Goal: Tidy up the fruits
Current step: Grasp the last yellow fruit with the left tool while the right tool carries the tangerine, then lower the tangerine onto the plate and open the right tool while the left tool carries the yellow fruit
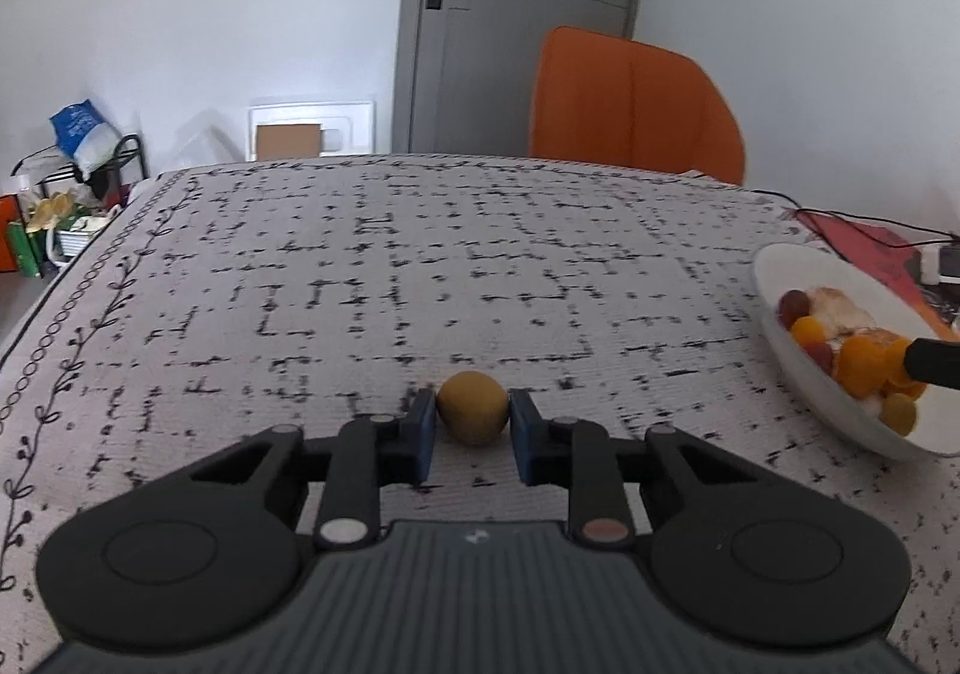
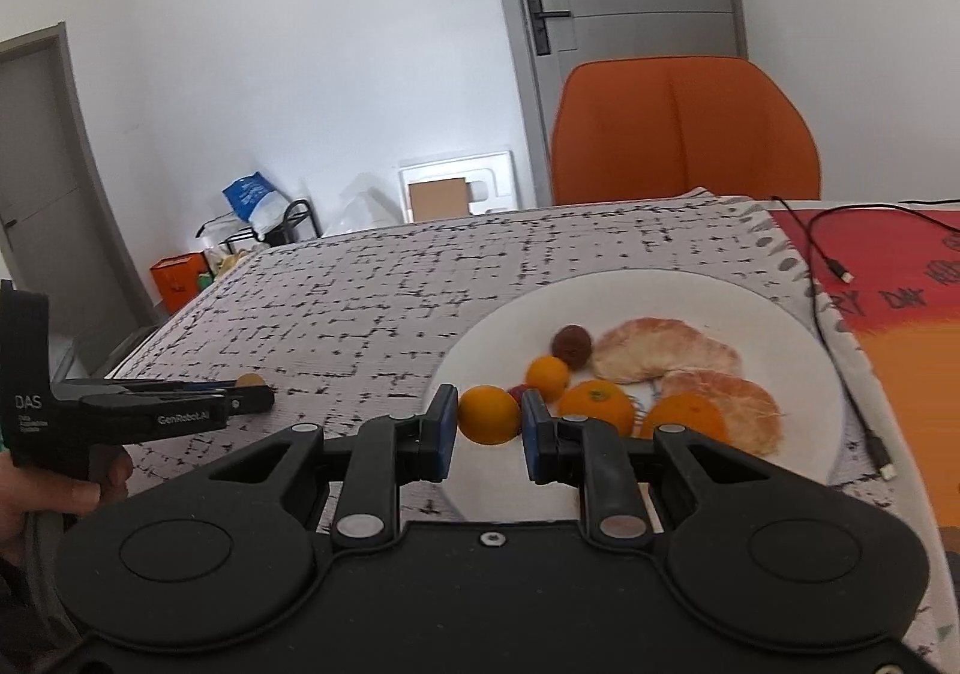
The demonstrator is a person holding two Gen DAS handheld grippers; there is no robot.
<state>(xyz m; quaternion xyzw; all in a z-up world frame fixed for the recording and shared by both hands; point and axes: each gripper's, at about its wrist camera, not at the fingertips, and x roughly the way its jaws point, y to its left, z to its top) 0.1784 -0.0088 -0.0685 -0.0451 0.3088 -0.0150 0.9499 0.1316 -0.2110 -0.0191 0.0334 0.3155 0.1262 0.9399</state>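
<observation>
In the left wrist view my left gripper (image 1: 472, 417) is shut on a yellow-brown round fruit (image 1: 472, 415) at the patterned tablecloth. In the right wrist view my right gripper (image 2: 490, 417) is shut on a small orange fruit (image 2: 489, 415) over the near left rim of a white plate (image 2: 786, 350). The plate holds more small orange fruits (image 2: 547, 377), a dark red fruit (image 2: 571, 345) and peeled citrus pieces (image 2: 666, 350). The left gripper (image 2: 255, 387) with its fruit shows at the left of the right wrist view. The plate (image 1: 774, 278) shows at the right of the left wrist view.
An orange chair (image 2: 684, 128) stands behind the table. A black cable (image 2: 840, 326) runs beside the plate over a red and orange mat (image 2: 900, 302). A rack with bags (image 1: 78, 176) stands off the table's far left. A grey door (image 1: 516, 14) is behind.
</observation>
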